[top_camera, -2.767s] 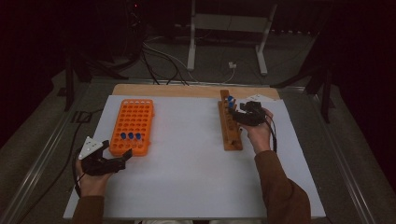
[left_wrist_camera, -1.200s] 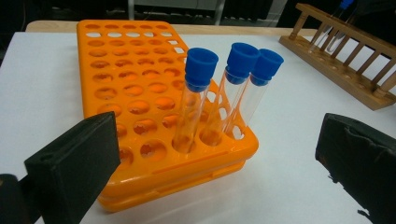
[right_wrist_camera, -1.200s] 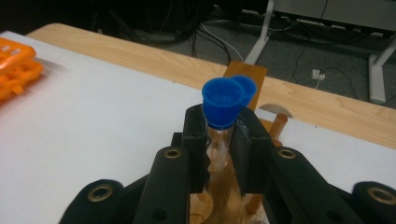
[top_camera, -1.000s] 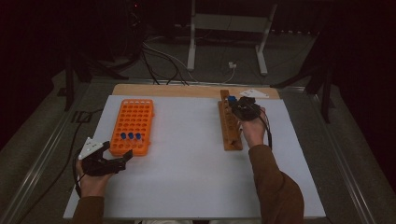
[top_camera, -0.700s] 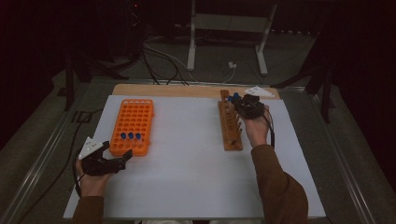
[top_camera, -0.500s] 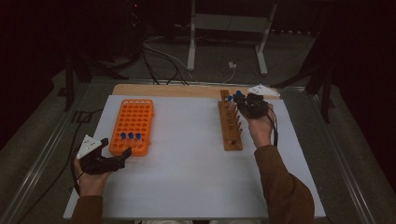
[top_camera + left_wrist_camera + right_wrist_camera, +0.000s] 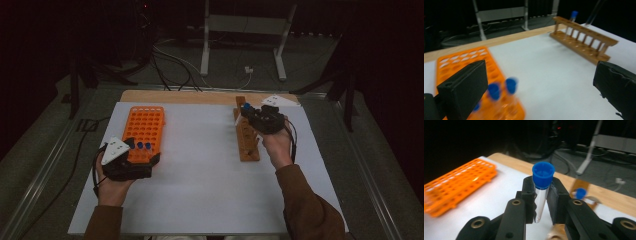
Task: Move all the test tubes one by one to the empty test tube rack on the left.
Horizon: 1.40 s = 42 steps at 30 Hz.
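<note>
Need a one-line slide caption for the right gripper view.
Right tool shut on a blue-capped tube, above the white table, orange rack at left.

brown sleeves (image 7: 305, 205), black grippers, grey three-cornered plates, apparently brass-coloured screws

1. A white sheet (image 7: 200, 170) is covering most of the table top.
2. A bare wooden strip (image 7: 175, 96) is showing along the far edge of the table, just beyond the sheet.
3. A pale metal stand (image 7: 245, 30) is standing on the floor behind the table, its two legs spreading toward the table.
4. Dark cables (image 7: 170, 65) are lying in loops across the grey floor, near the stand's left leg.
5. A small white plug (image 7: 247, 70) is lying on the floor between the stand's legs.
</note>
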Available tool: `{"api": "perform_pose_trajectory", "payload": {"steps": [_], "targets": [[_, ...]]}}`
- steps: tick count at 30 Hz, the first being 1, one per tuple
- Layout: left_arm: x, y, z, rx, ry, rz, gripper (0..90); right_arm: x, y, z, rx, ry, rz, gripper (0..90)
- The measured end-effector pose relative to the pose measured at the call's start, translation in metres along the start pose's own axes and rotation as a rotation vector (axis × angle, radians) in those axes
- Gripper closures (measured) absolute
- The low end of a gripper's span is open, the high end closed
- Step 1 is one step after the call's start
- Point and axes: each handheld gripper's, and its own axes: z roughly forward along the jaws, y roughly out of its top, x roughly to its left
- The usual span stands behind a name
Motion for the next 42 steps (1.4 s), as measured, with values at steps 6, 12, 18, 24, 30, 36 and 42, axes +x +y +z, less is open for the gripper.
{"api": "perform_pose_trajectory", "payload": {"steps": [6,12,18,24,30,36,42], "targets": [[-0.023,0.017,0.022,0.021,-0.061,0.053,0.7,0.024,-0.006,0.006,0.04,0.056,-0.036,77.2],[-0.038,0.021,0.047,0.055,-0.104,0.08,1.2,0.045,-0.012,0.015,0.081,0.127,-0.029,77.2],[-0.051,0.02,0.07,0.082,-0.146,0.085,4.3,0.067,-0.016,0.021,0.109,0.184,-0.052,77.2],[-0.062,0.018,0.084,0.102,-0.155,0.109,21.8,0.082,-0.016,0.023,0.107,0.238,-0.049,77.2],[-0.065,0.017,0.091,0.078,-0.183,0.118,48.3,0.094,-0.015,0.025,0.11,0.279,-0.055,77.1],[-0.068,0.016,0.095,0.079,-0.197,0.138,65.9,0.099,-0.014,0.027,0.118,0.307,-0.057,77.1],[-0.066,0.017,0.094,0.068,-0.21,0.14,72.6,0.102,-0.015,0.028,0.127,0.316,-0.067,77.1]]}}
